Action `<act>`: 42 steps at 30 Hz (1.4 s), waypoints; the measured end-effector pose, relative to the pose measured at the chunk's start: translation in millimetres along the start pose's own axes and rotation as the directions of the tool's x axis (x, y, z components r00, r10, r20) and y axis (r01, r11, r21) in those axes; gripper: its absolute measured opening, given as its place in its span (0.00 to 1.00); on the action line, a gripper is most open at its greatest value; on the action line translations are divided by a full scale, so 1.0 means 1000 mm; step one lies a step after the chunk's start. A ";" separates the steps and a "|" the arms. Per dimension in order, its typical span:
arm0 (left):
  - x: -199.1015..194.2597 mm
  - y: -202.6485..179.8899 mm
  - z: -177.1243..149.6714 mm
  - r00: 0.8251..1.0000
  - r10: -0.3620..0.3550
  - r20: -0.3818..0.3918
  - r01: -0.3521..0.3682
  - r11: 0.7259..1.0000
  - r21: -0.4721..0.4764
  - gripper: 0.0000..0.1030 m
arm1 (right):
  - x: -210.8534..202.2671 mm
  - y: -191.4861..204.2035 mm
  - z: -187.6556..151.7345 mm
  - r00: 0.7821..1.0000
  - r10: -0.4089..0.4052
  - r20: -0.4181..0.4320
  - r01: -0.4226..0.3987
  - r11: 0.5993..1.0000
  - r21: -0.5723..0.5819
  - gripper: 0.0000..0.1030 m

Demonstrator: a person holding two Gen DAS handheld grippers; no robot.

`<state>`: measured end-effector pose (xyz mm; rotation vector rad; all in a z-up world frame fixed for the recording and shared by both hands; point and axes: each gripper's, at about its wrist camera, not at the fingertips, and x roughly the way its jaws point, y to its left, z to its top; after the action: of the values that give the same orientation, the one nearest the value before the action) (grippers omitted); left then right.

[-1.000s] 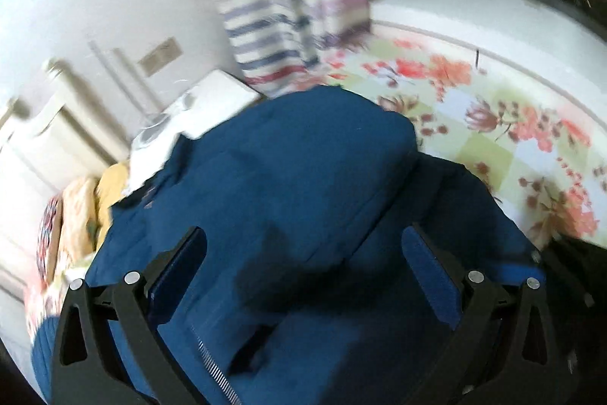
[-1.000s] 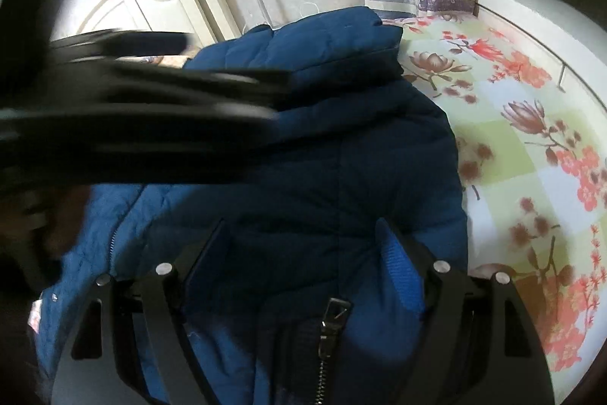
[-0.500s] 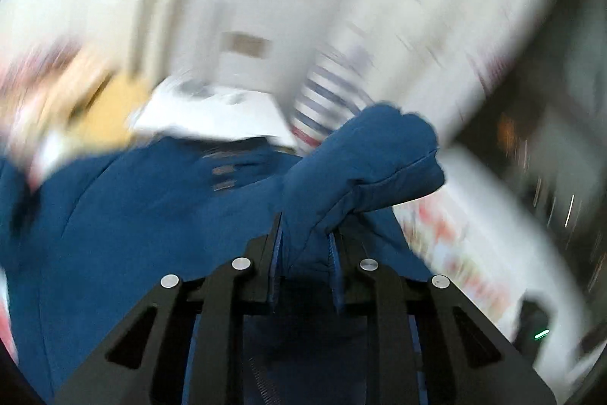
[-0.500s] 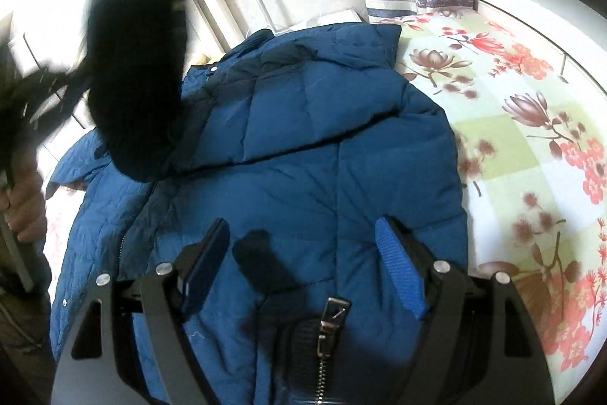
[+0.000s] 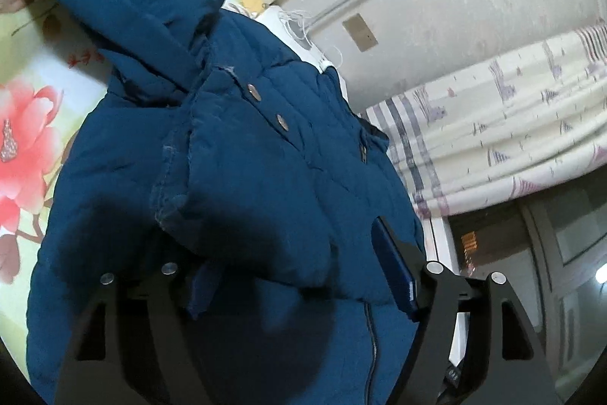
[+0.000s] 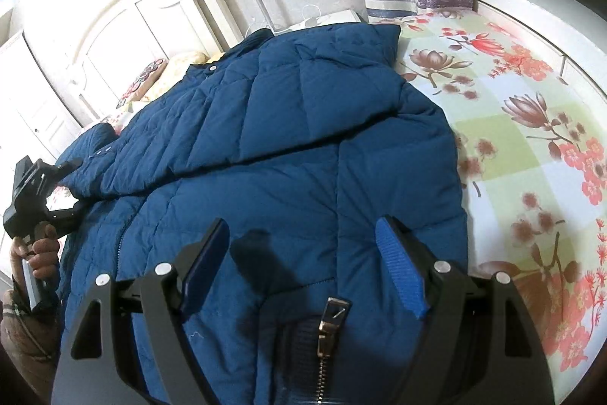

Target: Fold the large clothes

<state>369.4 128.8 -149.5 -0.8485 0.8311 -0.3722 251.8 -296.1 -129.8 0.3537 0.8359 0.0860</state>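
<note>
Presently the blue padded jacket (image 6: 288, 147) lies spread over the bed (image 6: 523, 139), whose sheet is a floral print, with the collar end toward the headboard (image 6: 125, 21) and the zipper (image 6: 326, 336) running back under the right hand-held gripper (image 6: 303, 245).

Right hand-held gripper: it points steeply down at the jacket's lower front. Its jaws stand wide apart, released, with only flat jacket fabric beyond them and nothing pinched. The zipper pull sits just behind and between the two fingers (image 6: 398, 268).

Left hand-held gripper (image 5: 299, 264): seen from its own camera it is rolled well over, so the wall and curtain (image 5: 504, 128) appear tilted to its right. Its jaws are opening. A folded bulge of the jacket, the part carrying two snap buttons (image 5: 280, 121), sits between the fingers; the right pad stands visibly clear of the cloth, and the left pad is partly hidden behind the fold, so contact there cannot be confirmed. No firm grip is evident.

From the right camera, the left hand-held gripper (image 6: 68, 185) appears at the far left edge of the jacket, held by a hand (image 6: 38, 253) wrapped around its grip, sleeve (image 6: 22, 325) below. A sleeve end of the jacket lies at its fingertips.

Beyond the jacket, pillows (image 6: 163, 74) lie against the headboard.
</note>
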 end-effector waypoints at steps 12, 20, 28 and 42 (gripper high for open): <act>0.006 -0.007 -0.011 0.996 0.084 0.011 -0.085 0.981 0.176 0.22 | 0.032 0.040 0.045 0.874 -0.484 0.043 0.455 0.784 -0.422 0.75; 0.004 -0.004 -0.012 0.998 0.055 -0.008 -0.052 0.981 0.186 0.22 | 0.081 0.074 0.051 0.848 -0.504 0.161 0.489 0.630 -0.603 0.34; 0.011 -0.011 -0.013 0.997 0.068 -0.025 -0.061 0.973 0.224 0.23 | 0.062 0.050 0.052 0.851 -0.498 0.169 0.514 0.717 -0.471 0.11; 0.016 -0.014 -0.014 0.993 0.110 -0.032 -0.098 0.962 0.255 0.40 | -0.005 0.048 0.087 0.959 -0.265 0.105 0.282 0.933 -0.223 0.68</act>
<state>368.9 103.3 -151.4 -0.5582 0.8467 -0.3968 315.6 -276.0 -56.3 0.0133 0.7849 -0.0873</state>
